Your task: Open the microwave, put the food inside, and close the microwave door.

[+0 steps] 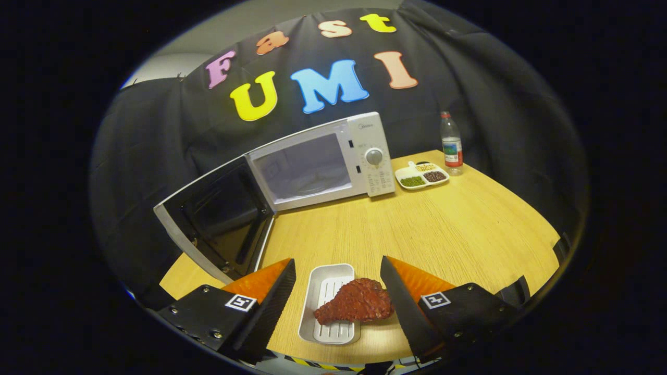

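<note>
We count one microwave [318,164], one water bottle [451,144], one divided snack dish [422,176] with three filled compartments, and one wooden table [443,224]. We also count one white tray [329,311], one drumstick [357,306], and one gripper [337,291] with two parted fingers.

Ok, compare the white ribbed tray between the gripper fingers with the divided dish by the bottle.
The white ribbed tray is one rectangular well holding a reddish-brown drumstick; the white divided dish has several compartments of small green, dark and yellowish bits. The tray lies inside the open gripper; the dish sits far beyond it. Both rest on the wooden table.
</note>
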### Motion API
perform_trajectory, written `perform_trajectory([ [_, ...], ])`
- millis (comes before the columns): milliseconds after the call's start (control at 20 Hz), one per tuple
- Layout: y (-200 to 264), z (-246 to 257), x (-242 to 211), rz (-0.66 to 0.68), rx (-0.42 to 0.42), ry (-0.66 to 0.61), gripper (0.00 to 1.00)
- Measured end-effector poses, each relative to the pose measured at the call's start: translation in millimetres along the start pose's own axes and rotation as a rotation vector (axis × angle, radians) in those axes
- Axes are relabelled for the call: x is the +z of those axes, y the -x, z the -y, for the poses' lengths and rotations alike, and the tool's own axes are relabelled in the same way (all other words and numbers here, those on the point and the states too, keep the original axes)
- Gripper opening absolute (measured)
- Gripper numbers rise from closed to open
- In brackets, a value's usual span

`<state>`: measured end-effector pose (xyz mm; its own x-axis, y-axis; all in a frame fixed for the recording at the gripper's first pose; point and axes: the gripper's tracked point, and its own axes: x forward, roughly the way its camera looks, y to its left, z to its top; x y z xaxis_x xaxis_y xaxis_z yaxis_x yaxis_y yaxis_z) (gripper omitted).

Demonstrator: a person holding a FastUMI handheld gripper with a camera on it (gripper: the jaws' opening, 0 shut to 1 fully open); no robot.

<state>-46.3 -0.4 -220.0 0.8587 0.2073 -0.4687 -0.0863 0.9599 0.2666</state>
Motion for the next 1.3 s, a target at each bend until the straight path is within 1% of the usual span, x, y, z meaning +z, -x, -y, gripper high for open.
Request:
perform_trajectory([
  [150,-4.5,20.5,-11.2,-0.017,-0.045,-0.029,0.99],
  [300,-8.2,25.8,-31.6,-0.083,-0.035,-0.113,0.99],
  [350,-7.8,25.8,-37.1,-0.105,-0.033,-0.146,0.94],
  [400,-5.6,27.2,-38.7,-0.121,-0.040,-0.171,0.83],
  [450,-7.8,27.1,-45.8,-0.141,-0.043,-0.190,0.65],
  [550,-9.2,19.0,-49.6,-0.174,-0.016,-0.231,0.55],
  [600,-7.5,14.8,-45.3,-0.182,0.006,-0.245,0.55],
  [650,-10.4,14.4,-46.8,-0.183,0.004,-0.260,0.35],
  [700,-4.5,13.2,-46.0,-0.185,0.008,-0.252,0.34],
  [750,0.7,5.0,-38.7,-0.160,0.038,-0.268,0.34],
  [800,-2.0,2.6,-37.2,-0.171,0.044,-0.255,0.23],
  [850,3.8,-2.5,-31.2,-0.144,0.060,-0.267,0.23],
  [900,-3.2,-6.3,-23.1,-0.139,0.052,-0.258,0.11],
  [950,0.0,-7.5,-28.7,-0.148,0.057,-0.236,0.10],
  [1050,-0.1,-16.7,-26.1,-0.165,0.071,-0.188,0.11],
  [1300,-3.5,-28.8,2.1,-0.153,0.098,-0.179,0.10],
])
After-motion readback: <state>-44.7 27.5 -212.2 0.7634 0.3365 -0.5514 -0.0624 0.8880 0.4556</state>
